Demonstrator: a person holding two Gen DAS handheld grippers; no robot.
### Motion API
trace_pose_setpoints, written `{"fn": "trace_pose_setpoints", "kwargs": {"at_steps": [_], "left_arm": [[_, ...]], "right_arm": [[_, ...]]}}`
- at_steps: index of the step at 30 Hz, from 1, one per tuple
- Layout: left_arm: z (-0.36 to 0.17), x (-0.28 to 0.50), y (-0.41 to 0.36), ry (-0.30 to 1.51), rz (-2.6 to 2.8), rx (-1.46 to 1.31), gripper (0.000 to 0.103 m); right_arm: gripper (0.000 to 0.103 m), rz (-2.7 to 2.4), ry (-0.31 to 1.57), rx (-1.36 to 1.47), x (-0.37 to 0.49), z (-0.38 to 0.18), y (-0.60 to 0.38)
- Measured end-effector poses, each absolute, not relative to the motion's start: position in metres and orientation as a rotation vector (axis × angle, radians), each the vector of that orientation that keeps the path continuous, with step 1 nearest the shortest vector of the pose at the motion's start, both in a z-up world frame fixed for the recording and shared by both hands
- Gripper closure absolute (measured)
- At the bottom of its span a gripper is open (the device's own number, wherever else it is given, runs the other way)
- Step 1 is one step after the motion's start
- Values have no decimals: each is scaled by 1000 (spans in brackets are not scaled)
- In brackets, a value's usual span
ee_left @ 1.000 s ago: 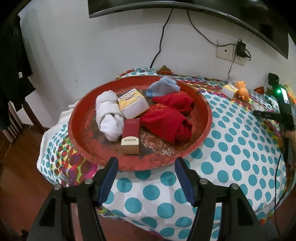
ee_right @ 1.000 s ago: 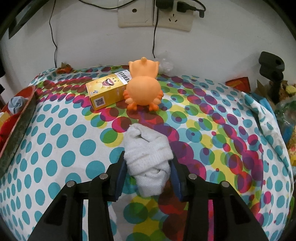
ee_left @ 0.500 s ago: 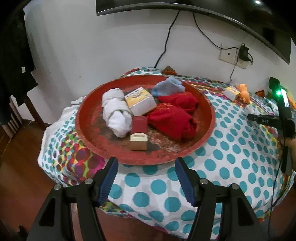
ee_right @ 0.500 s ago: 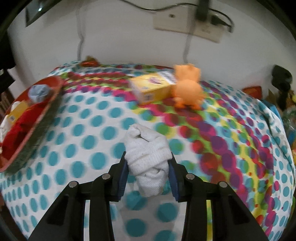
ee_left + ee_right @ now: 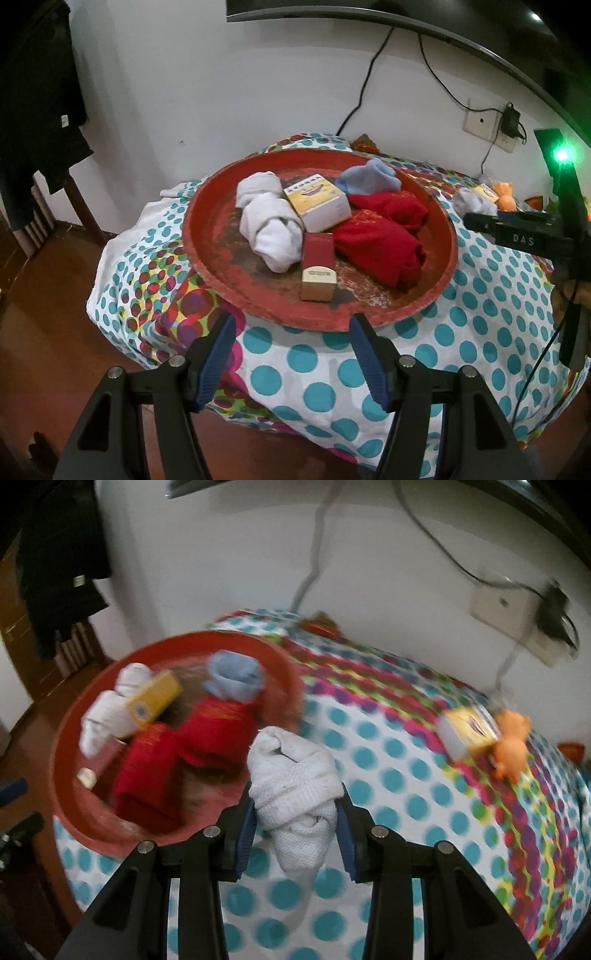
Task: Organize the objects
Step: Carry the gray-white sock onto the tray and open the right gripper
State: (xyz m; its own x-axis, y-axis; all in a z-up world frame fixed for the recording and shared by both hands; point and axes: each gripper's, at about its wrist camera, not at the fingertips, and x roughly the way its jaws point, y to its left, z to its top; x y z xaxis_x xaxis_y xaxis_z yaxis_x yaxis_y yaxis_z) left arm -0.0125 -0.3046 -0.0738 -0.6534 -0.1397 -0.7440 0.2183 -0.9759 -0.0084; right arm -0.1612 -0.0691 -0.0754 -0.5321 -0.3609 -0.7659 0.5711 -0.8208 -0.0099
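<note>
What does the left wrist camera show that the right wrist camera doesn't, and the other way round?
Only the left wrist view shows the empty, open left hand-held gripper and a green light. Only the right wrist view shows the right hand-held gripper shut on a rolled white sock. Both show the red tray holding red socks, a blue sock and a yellow box, plus the orange toy on the dotted cloth.

Black frames, silver screws; fingers (image 5: 218, 360) blue-padded, both grippers.
</note>
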Motion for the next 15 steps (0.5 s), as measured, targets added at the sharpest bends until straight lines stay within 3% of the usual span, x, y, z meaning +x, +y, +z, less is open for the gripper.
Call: {"fn": "trace_pose_setpoints", "kwargs": {"at_steps": [15], "left_arm": [[-73, -9, -334, 243, -2635, 1185, 38]], "right_arm": [[66, -2179, 414, 1049, -154, -68, -176]]}}
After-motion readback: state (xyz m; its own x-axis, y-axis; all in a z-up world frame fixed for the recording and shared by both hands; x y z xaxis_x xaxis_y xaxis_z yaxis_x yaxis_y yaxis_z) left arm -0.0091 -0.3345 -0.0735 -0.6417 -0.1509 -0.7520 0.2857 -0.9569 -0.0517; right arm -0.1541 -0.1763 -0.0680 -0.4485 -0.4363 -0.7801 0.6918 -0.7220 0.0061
